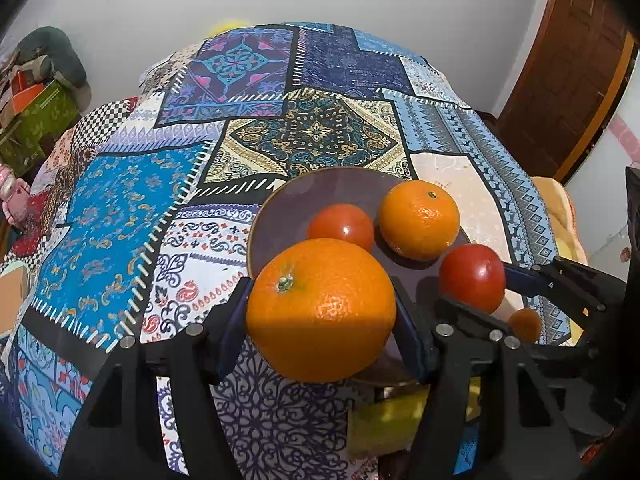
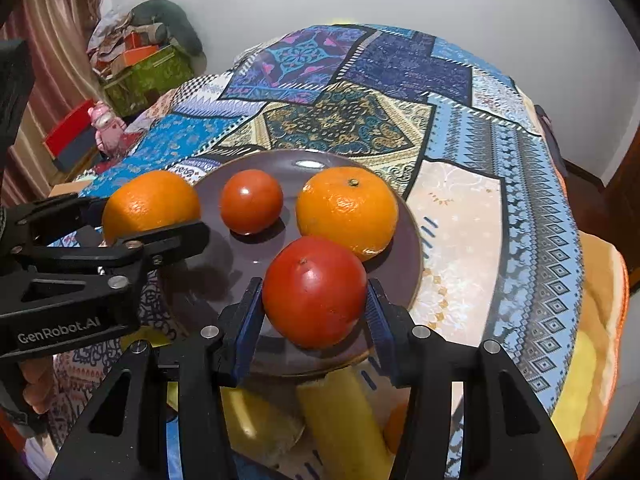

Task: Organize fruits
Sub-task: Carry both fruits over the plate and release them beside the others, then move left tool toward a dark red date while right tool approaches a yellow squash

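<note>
We hold a large round orange (image 1: 320, 308) clamped between the blue pads of our left claw (image 1: 322, 312), which is closed on the fruit at the near-left edge of the round dark purple plate (image 1: 288, 208); the right wrist view shows that same orange (image 2: 150, 202) over the plate's (image 2: 404, 280) left rim, with the left claw (image 2: 120, 224) reaching in from the side. Our right claw (image 2: 314, 300) grips a glossy red tomato (image 2: 314, 292) between its pads at the near edge of the plate, and the left wrist view shows this tomato (image 1: 472, 278) at the plate's right side with the right claw (image 1: 480, 284) closed around it. We cannot tell whether either held fruit touches the plate. Resting on the plate are a smaller red tomato (image 2: 251, 201) toward the middle and a second orange with a dark stem spot (image 2: 347, 212) just to its right, the two close together but apart. Nearer to us than the plate, below its near rim, lie yellow bananas (image 2: 344, 420) on the patchwork-patterned cloth (image 2: 460, 200) covering the surface.
</note>
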